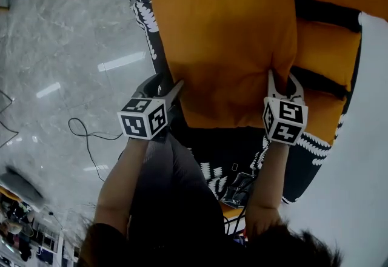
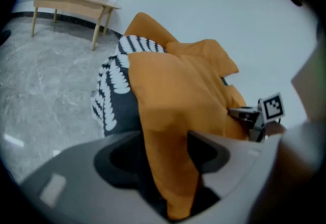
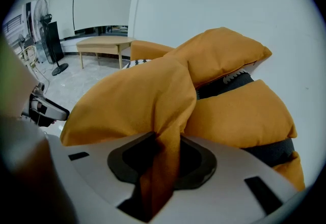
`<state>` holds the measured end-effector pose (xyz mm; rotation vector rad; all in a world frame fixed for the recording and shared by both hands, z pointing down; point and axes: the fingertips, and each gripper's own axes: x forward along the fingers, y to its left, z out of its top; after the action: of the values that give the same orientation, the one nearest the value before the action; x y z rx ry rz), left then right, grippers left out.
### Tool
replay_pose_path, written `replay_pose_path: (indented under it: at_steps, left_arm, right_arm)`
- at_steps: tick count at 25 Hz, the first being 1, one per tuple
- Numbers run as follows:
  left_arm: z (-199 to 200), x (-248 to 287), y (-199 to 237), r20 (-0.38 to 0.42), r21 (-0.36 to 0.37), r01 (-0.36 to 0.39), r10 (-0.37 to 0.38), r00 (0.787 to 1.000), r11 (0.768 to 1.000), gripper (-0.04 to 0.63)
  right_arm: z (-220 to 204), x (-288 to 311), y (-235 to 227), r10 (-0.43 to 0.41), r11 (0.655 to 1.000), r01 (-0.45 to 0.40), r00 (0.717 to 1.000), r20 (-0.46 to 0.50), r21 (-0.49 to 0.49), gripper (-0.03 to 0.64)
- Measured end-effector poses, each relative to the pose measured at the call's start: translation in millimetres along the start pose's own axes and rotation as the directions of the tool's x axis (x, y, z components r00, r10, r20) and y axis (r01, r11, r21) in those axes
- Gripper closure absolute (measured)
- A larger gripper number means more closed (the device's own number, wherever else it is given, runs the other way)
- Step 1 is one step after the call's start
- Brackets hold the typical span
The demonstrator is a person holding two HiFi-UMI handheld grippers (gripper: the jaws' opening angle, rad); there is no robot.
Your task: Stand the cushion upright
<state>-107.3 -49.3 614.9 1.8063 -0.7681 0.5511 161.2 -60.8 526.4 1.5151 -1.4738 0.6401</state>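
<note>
Left gripper [image 1: 170,85] and right gripper [image 1: 284,81] at near edge of orange cushion [image 1: 224,35].
Right pinches a fold of smooth woven fabric. Left jaws are spread, corner loose between them. Plump square cushion rests on black-and-white leaf-print seat [image 1: 144,14].

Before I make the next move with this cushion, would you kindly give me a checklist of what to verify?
1. Right gripper pinching the cushion corner: ok, jaws closed on the fabric.
2. Left gripper gripping its corner: not ok, jaws stand wide, with the fabric loose between them.
3. Cushion standing upright: cannot tell.
4. Support behind it: ok, other orange cushions sit behind.
5. Both grippers at the same near edge: ok.
</note>
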Motion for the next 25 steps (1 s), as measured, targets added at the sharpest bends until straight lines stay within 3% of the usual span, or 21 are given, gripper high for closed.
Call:
replay_pose_path:
  at_steps: [8, 16, 20, 25]
  left_arm:
    - [3.6, 13.5, -3.1, 0.033, -0.072, 0.099, -0.097, 0.995, 0.992, 0.230]
    - [-0.9, 28.8, -3.7, 0.022, -0.100, 0.146, -0.144, 0.989, 0.984, 0.212]
    - [-2.6, 29.8, -11.5, 0.003, -0.104, 0.222, -0.223, 0.975, 0.969, 0.289]
    - [5.4, 25.1, -18.8, -0.015, -0.043, 0.192, -0.193, 0.981, 0.980, 0.369]
  right_arm:
    - [-5.0, 8.9, 0.2, -0.022, 0.999, 0.022, 1.000, -0.018, -0.024, 0.518]
    - [-8.4, 8.9, -0.4, -0.038, 0.999, 0.038, 0.999, -0.004, -0.031, 0.520]
    - [-8.5, 6.4, 3.0, -0.044, 0.999, 0.044, 0.999, 0.013, -0.030, 0.520]
    - [-1.4, -9.2, 1.5, -0.068, 0.998, 0.068, 0.996, 0.052, 0.000, 0.527]
